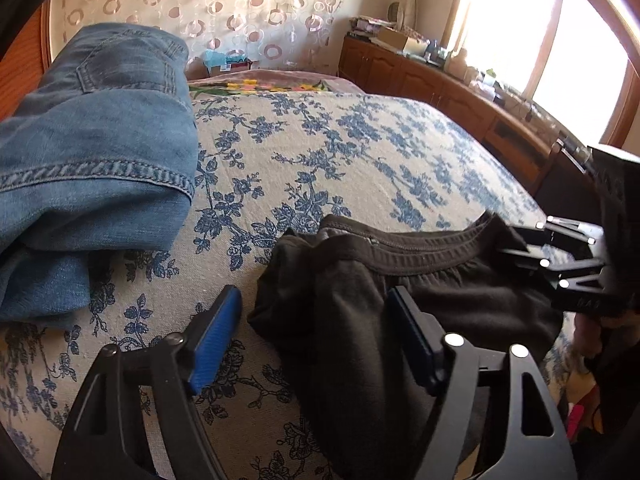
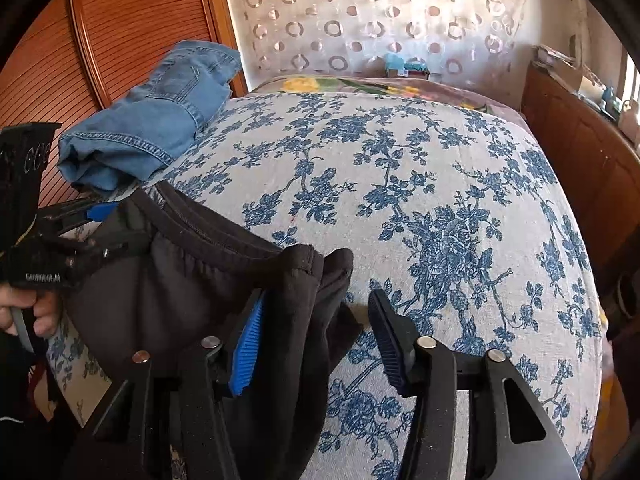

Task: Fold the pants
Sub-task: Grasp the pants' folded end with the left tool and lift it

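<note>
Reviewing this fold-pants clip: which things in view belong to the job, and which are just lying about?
In the job:
- black pants
- left gripper
- right gripper

Lying about:
- blue jeans
- clutter on the wooden cabinet

The pants (image 1: 420, 280) lie on the near edge of the bed (image 1: 340, 152), waistband toward the far side. Between the 2 grippers they stretch: left gripper (image 1: 316, 336) at one end, right gripper (image 2: 316, 344) at the other. Folded jeans (image 1: 92, 128) lie far left on the bed, apart from the pants.
</note>
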Available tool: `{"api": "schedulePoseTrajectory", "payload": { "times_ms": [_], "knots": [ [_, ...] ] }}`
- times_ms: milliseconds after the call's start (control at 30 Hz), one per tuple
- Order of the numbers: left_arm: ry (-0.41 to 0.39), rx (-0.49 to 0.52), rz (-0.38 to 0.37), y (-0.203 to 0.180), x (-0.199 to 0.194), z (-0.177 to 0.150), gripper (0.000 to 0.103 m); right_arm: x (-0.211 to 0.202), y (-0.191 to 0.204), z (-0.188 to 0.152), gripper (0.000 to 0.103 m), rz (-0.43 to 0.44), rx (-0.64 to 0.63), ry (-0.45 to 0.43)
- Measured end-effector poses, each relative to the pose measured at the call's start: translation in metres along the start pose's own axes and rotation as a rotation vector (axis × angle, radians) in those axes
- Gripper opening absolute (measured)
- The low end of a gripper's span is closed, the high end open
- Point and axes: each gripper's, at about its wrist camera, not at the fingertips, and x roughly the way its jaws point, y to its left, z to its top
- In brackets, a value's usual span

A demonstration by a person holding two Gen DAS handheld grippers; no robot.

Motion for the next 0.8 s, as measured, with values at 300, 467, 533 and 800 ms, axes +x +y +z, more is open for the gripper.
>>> {"api": "schedulePoseTrajectory", "payload": {
  "times_ms": [300, 467, 533, 800],
  "knots": [
    [-0.010, -0.034, -0.043, 0.005, 0.001, 0.002, 0.060, -0.008, 0.003, -0.010, 0.034, 0.046, 0.012, 0.013],
    [-0.007, -0.042, -0.078, 0.006, 0.001, 0.002, 0.038, -0.006, 0.002, -0.009, 0.018, 0.100, 0.042, 0.018],
    [-0.009, -0.033, -0.090, 0.003, -0.001, 0.001, 0.031, -0.005, 0.002, -0.008, 0.016, 0.108, 0.038, 0.018],
    [-0.080, -0.007, -0.080, -0.011, -0.028, -0.002, 0.019, -0.015, 0.003, -0.012, 0.015, 0.121, 0.043, -0.046]
  ]
}}
